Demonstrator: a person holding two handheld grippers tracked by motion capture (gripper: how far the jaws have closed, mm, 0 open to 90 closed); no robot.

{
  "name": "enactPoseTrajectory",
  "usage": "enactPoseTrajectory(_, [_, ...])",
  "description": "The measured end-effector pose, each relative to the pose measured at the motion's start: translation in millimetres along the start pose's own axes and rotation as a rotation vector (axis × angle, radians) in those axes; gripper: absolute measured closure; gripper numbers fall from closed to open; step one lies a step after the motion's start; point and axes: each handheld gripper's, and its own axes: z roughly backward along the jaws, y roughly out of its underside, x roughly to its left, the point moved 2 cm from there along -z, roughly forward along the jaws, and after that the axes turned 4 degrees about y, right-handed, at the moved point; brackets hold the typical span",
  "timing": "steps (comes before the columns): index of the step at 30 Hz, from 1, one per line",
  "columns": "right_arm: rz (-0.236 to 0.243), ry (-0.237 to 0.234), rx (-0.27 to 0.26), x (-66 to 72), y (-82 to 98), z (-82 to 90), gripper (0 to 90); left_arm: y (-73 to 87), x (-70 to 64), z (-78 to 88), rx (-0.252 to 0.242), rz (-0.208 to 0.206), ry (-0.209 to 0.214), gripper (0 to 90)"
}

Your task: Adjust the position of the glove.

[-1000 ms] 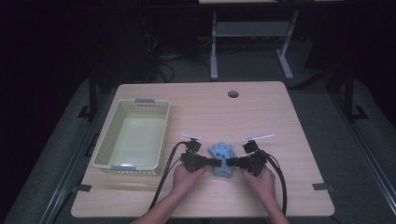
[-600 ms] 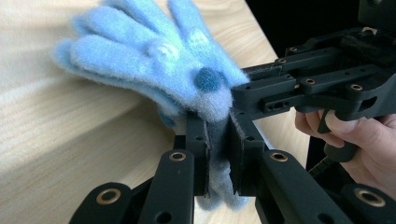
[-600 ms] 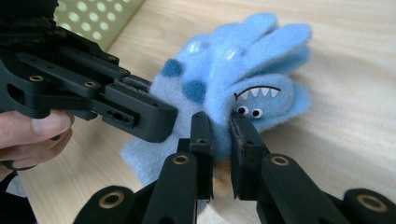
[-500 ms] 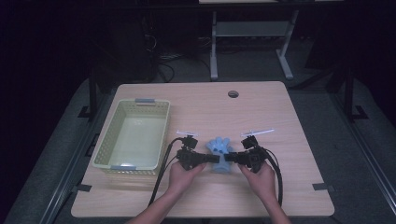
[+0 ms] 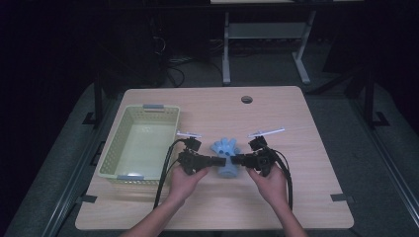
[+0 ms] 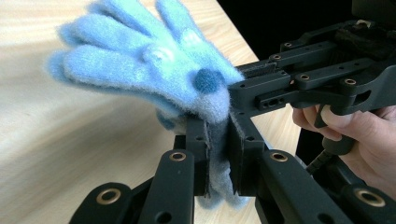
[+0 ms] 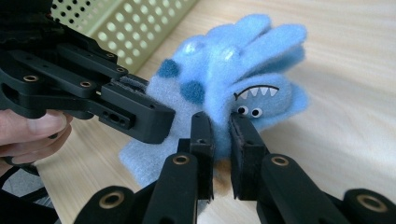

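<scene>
A fuzzy light-blue glove with dark blue spots and a monster face hangs a little above the wooden table, fingers pointing away from the person. My left gripper is shut on its cuff from the left and my right gripper is shut on it from the right. In the left gripper view the pads pinch the glove fabric, with the right gripper opposite. In the right gripper view my right gripper clamps the glove below its toothy face, while the left gripper comes in from the left.
A pale green perforated basket stands with nothing in it on the left part of the table, close to the left hand; its wall also appears in the right gripper view. A round cable hole sits near the far edge.
Both grippers have risen together with the glove held between them, lifting it off the tabletop and a little away from the person. The jaws stayed shut.
</scene>
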Motion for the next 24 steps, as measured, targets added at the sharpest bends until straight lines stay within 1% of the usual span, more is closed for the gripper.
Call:
enactPoseTrajectory(4, [0.017,-0.003,-0.002,7.7,-9.3,-0.2,81.5,-3.6,-0.7,10.6,-0.015,-0.013,-0.005,79.8])
enactPoseTrajectory(7, [0.025,-0.01,0.0,13.4,-14.7,-0.9,81.5,-4.5,-0.9,17.8,-0.022,-0.01,-0.002,79.8])
enactPoseTrajectory(9, [0.034,-0.011,0.002,16.9,-17.9,-1.9,81.5,-5.4,-0.4,22.6,-0.021,-0.016,-0.004,79.8])
enactPoseTrajectory(10, [0.034,-0.014,0.001,18.9,-19.5,-2.2,81.5,-5.8,-0.4,24.6,-0.022,-0.012,-0.002,79.8])
enactPoseTrajectory(11, [0.039,-0.015,0.0,20.1,-21.1,-2.8,81.5,-6.5,0.2,27.0,-0.022,-0.019,-0.004,79.7])
enactPoseTrajectory(12, [0.039,-0.017,-0.003,21.6,-22.5,-3.0,81.5,-6.9,-0.5,28.8,-0.028,-0.01,-0.007,79.8])
enactPoseTrajectory(13, [0.039,-0.026,-0.008,22.4,-23.7,-3.5,81.5,-7.5,0.3,30.8,-0.03,-0.018,-0.004,79.8])
enactPoseTrajectory(14, [0.031,-0.03,-0.004,23.6,-24.9,-3.7,81.5,-7.7,0.1,32.6,-0.031,-0.013,-0.008,79.7])
enactPoseTrajectory(15, [0.035,-0.034,-0.007,24.3,-26.1,-4.5,81.5,-8.0,0.7,34.3,-0.031,-0.019,-0.008,79.8])
enactPoseTrajectory(16, [0.037,-0.035,-0.005,25.3,-27.6,-5.0,81.5,-8.1,0.6,35.9,-0.037,-0.012,-0.011,79.8])
enactPoseTrajectory(17, [0.039,-0.036,-0.007,26.7,-29.1,-5.7,81.5,-8.3,1.2,37.8,-0.039,-0.015,-0.012,79.8])
enactPoseTrajectory(19, [0.039,-0.038,0.0,30.0,-32.3,-7.0,81.5,-8.4,1.5,41.5,-0.045,-0.008,-0.012,79.8])
enactPoseTrajectory(20, [0.049,-0.04,0.0,31.0,-33.9,-7.9,81.5,-8.6,1.4,43.6,-0.048,-0.003,-0.014,79.8])
enactPoseTrajectory(24, [0.059,-0.053,0.001,35.3,-40.1,-10.9,81.5,-12.2,3.4,52.1,-0.044,-0.013,-0.019,79.8])
